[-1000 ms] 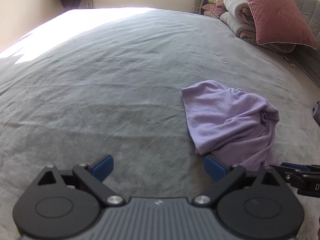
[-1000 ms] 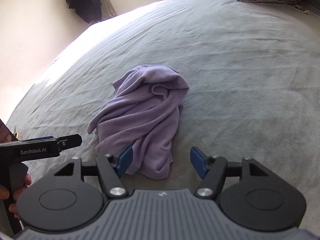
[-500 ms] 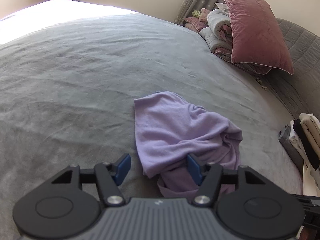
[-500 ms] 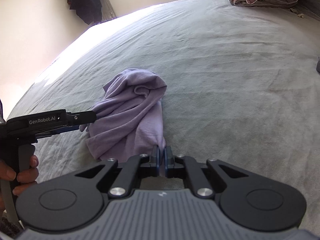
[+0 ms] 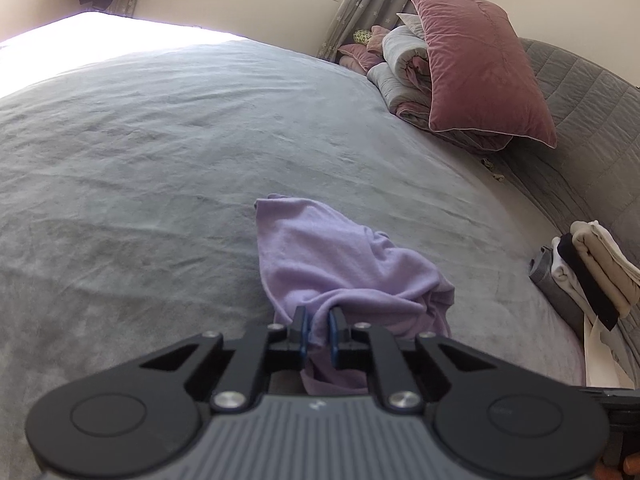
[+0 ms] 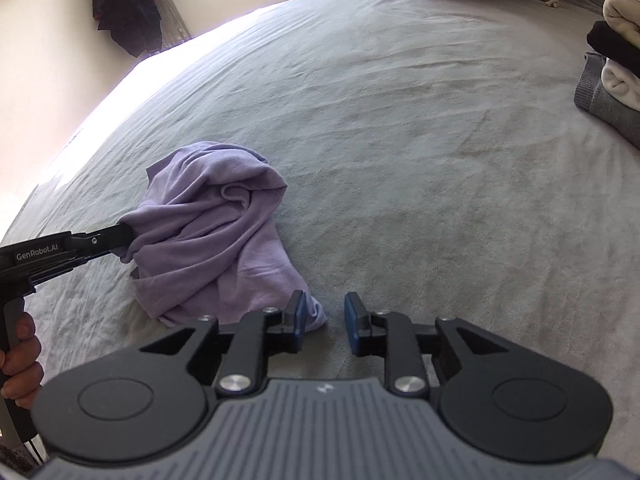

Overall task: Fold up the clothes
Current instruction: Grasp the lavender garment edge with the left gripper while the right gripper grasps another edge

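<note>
A crumpled lilac garment [image 5: 340, 264] lies on the grey bed [image 5: 140, 184]. My left gripper [image 5: 318, 334] is shut on a bunched fold at the garment's near edge, and the cloth hangs down between its blue pads. The right wrist view shows the same garment [image 6: 208, 232] with the left gripper [image 6: 124, 236] clamped on its left side. My right gripper [image 6: 326, 322] stands open just above the bed. A near corner of the garment touches its left finger [image 6: 298, 318], but nothing is pinched between the pads.
A stack of folded clothes [image 5: 588, 276] sits at the bed's right edge, also the stack [image 6: 612, 60]. Pink pillow and rolled bedding [image 5: 472, 76] lie at the headboard. A dark garment [image 6: 128, 4] hangs on the far wall. A hand [image 6: 20, 360] holds the left gripper's handle.
The left gripper moved in over the garment and closed on its edge. The right gripper, shut on the near corner half a second ago, has opened, and that corner lies beside its left finger.
</note>
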A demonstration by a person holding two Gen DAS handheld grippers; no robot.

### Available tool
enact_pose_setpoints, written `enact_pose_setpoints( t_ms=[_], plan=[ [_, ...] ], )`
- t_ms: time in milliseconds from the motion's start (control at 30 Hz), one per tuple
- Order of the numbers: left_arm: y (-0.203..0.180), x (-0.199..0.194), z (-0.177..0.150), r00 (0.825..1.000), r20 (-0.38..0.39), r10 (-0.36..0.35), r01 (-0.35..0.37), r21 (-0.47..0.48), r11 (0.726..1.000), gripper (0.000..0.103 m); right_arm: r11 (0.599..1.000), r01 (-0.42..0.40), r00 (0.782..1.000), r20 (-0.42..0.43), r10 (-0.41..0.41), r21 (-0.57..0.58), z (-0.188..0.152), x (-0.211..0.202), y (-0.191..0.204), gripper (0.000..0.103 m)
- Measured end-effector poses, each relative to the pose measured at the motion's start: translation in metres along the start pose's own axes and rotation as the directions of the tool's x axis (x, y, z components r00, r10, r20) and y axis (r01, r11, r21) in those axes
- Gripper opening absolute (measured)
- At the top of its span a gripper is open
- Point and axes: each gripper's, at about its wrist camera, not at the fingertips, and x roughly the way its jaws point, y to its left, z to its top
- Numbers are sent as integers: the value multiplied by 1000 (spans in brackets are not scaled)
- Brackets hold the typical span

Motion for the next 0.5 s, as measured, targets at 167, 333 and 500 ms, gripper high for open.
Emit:
enact_pose_setpoints(
  t_ms=[167, 333, 500],
  plan=[
    [0, 2, 0, 1000, -2, 25, -25, 20, 999, 43, 1000, -4, 1000, 5, 4, -25, 1, -1, 5, 52],
    [-5, 7, -2, 998, -14, -66, 65, -11, 998, 42, 999, -8, 1000, -3, 8, -43, 3, 2, 10, 53],
    [-19, 9, -10, 995, -10, -96, 96, 38, 995, 7, 998, -6, 1000, 9, 7, -55, 6, 1, 15, 53]
  ],
)
